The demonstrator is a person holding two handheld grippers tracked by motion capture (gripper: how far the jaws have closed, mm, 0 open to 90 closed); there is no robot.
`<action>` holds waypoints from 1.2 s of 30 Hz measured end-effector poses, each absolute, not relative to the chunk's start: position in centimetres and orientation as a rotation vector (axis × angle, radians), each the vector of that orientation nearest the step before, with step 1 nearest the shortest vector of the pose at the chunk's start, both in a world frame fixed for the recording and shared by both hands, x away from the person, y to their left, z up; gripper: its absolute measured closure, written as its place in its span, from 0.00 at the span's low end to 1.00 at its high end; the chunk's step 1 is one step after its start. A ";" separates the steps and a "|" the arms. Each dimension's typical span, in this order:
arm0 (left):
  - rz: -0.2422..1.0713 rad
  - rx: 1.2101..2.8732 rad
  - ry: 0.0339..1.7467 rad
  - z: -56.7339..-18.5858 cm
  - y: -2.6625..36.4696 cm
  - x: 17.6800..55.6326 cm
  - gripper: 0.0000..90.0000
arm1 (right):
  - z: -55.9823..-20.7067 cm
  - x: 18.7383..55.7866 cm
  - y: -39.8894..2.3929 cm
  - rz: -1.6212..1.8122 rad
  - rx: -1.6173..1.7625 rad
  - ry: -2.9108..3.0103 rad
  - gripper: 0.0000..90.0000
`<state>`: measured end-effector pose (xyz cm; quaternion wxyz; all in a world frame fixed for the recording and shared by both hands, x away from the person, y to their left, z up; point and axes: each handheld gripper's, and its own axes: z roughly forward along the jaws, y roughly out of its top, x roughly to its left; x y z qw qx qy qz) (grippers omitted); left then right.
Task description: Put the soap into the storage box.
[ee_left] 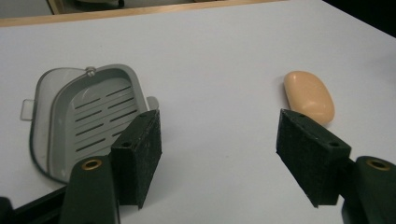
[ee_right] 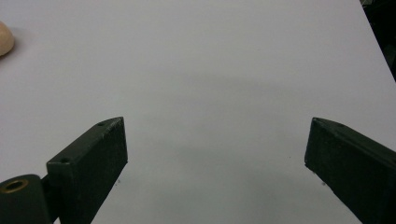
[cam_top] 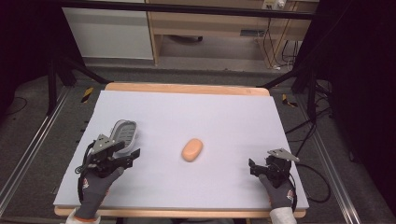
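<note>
High view, nearest first: the left gripper (cam_top: 122, 156) and right gripper (cam_top: 262, 169) sit low over the front of the bench (cam_top: 233, 116), each held in a gloved hand, jaws spread wide and holding nothing. Just beyond the left gripper lies a grey slotted soap dish (cam_top: 124, 131), empty. Farther out, near the bench's middle and well apart from the dish, rests the peach soap bar (cam_top: 192, 149). It looks hard, smooth and likely slippery; gripping across its narrow sides, near the middle, seems safest. The dish looks light, rigid plastic.
</note>
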<state>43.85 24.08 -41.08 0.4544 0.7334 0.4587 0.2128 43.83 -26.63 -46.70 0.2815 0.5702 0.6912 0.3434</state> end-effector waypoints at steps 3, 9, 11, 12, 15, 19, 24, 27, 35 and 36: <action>0.520 1.814 1.122 -40.9 23.4 44.1 0.33 | -46.7 43.8 -26.6 0.923 1.530 1.848 0.07; 0.512 1.826 1.108 -40.9 22.4 44.6 0.33 | -46.7 43.9 -26.6 0.920 1.532 1.851 0.07; 0.510 1.825 1.106 -40.9 22.0 44.8 0.33 | -46.7 43.9 -26.6 0.921 1.535 1.851 0.07; 0.507 1.829 1.103 -40.9 21.8 44.9 0.33 | -46.7 43.9 -26.6 0.921 1.532 1.852 0.07; 0.505 1.834 1.095 -40.8 21.2 45.2 0.33 | -46.7 43.8 -26.6 0.920 1.527 1.855 0.07; 0.502 1.838 1.082 -40.5 20.3 45.6 0.33 | -46.7 43.9 -26.6 0.920 1.526 1.859 0.07; 0.492 1.852 1.064 -40.3 18.7 46.2 0.33 | -46.7 43.9 -26.5 0.923 1.525 1.858 0.07; 0.488 1.854 1.062 -40.4 18.3 46.3 0.33 | -46.7 43.9 -26.5 0.924 1.523 1.859 0.07; 0.475 1.867 1.045 -40.3 16.3 47.2 0.33 | -46.6 43.9 -26.4 0.929 1.525 1.859 0.07; 0.474 1.870 1.045 -40.3 16.0 47.3 0.33 | -46.7 43.9 -26.4 0.931 1.521 1.860 0.07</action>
